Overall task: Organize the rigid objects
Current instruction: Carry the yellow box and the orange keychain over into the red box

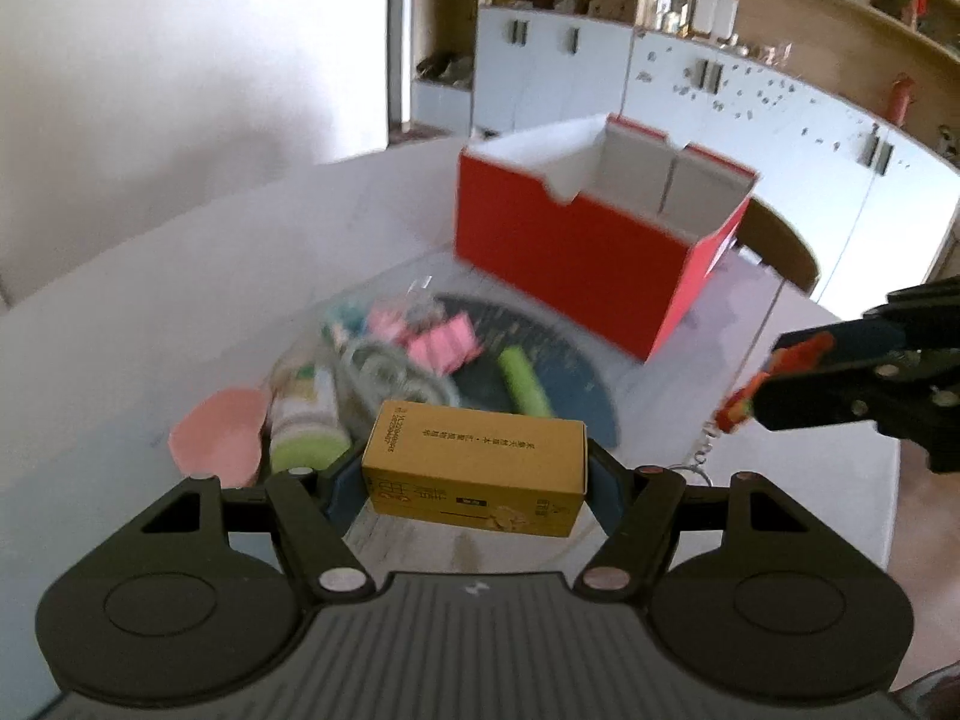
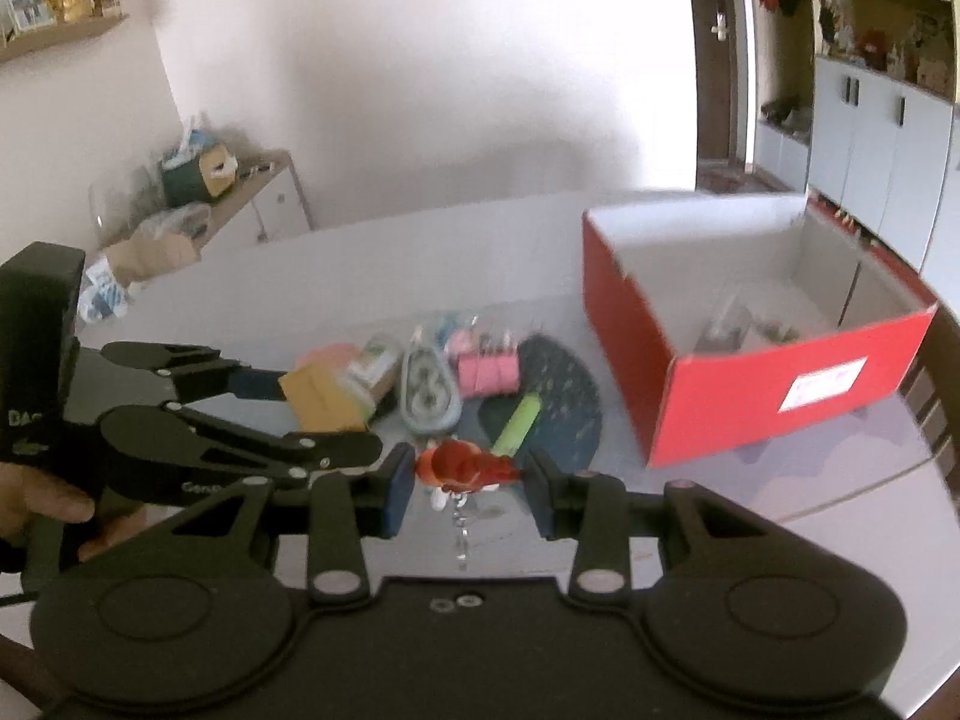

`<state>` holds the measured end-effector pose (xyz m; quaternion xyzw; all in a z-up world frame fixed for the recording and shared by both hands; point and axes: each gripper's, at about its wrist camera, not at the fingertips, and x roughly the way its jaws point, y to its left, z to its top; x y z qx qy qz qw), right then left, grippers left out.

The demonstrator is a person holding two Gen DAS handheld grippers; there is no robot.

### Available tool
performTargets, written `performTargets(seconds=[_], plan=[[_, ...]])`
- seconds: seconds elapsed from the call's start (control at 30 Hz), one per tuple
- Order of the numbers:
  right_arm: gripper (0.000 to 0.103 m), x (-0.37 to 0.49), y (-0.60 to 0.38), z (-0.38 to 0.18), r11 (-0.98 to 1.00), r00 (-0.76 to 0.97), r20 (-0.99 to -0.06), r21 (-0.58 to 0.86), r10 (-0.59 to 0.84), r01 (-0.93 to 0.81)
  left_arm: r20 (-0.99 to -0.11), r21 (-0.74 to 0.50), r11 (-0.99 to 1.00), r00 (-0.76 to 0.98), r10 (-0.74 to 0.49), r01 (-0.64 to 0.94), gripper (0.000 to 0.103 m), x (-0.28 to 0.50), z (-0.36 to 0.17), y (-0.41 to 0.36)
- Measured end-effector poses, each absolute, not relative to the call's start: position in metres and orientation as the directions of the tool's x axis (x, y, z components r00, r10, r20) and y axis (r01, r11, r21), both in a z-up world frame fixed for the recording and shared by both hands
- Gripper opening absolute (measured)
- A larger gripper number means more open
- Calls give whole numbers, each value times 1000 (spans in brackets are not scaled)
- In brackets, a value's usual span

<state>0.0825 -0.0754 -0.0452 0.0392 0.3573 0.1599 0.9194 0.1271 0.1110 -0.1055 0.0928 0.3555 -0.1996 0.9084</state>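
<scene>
White table (image 1: 120, 324) is lying under both grippers: left gripper (image 1: 474, 480) is pinching the yellow carton (image 1: 474, 468), right gripper (image 2: 468, 480) is pinching the red keychain toy (image 2: 462, 465), so keep squeezing and carry both over the open red box (image 2: 750, 396) at frame right.

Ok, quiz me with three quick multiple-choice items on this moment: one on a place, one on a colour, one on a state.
1. Where does the green cylinder lie?
A. inside the red box
B. on the dark round mat
C. between the right tongs

2. What colour is the open box's outside?
A. red
B. blue
C. yellow

3. What is the state of the left tongs?
A. open and empty
B. shut on a small yellow carton
C. shut on the pink clips

Answers:
1 B, both views show it on the dark mat beside the clutter.
2 A, its outer walls are red, its inside white.
3 B, the yellow carton sits clamped between its pads, clear of the table.
</scene>
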Motion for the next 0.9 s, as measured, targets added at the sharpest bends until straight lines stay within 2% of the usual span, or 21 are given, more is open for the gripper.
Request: performTargets(seconds=[0.53,0.9], plan=[[38,118,-142,2,948,768,-556,184,318,-259,-648,38,867,673,-357,496,72,145,-43,37],[38,164,-200,13,952,785,-539,165,306,-257,-655,58,871,677,-335,488,72,185,-33,-30]])
